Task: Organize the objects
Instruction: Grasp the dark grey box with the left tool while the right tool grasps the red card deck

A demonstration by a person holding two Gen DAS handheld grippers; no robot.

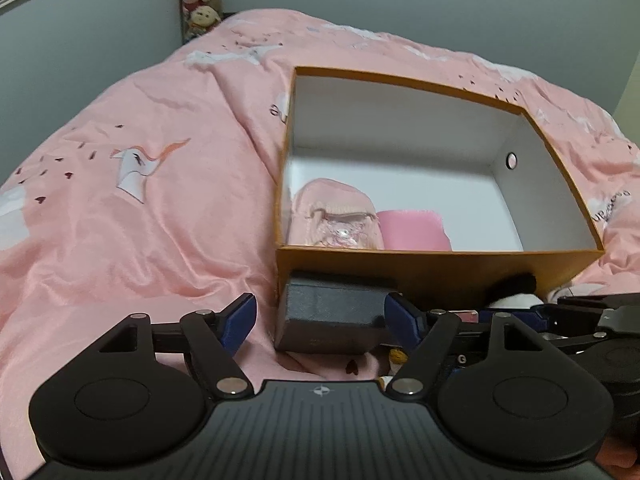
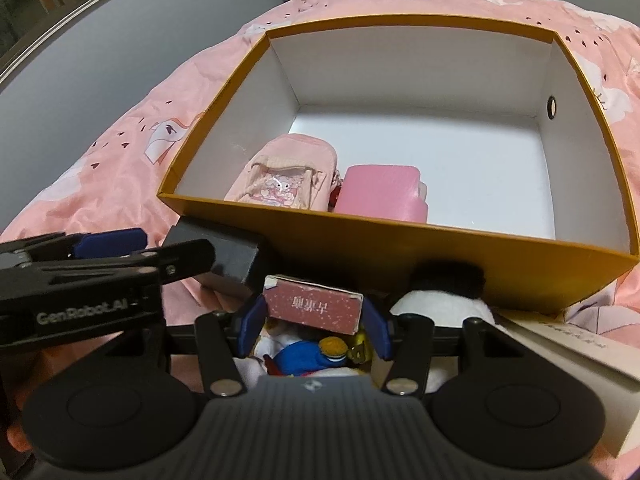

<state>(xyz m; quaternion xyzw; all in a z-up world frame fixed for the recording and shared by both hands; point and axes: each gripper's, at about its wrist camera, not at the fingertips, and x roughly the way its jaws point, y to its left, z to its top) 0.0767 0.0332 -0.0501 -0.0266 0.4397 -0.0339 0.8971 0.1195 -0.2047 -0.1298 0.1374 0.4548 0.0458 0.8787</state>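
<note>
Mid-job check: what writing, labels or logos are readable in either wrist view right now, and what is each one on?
"GenRobot.AI": on the left gripper, right wrist view.
Printed characters on the small red box in the right gripper: upside down, too blurred to read.
Dark lettering on the pink bedspread beside the orange box: partly hidden, unreadable.
Faint print on the white box: too small.

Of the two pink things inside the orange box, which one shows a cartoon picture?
The pink pouch, left of the plain pink block; only it has a cartoon window.
</note>
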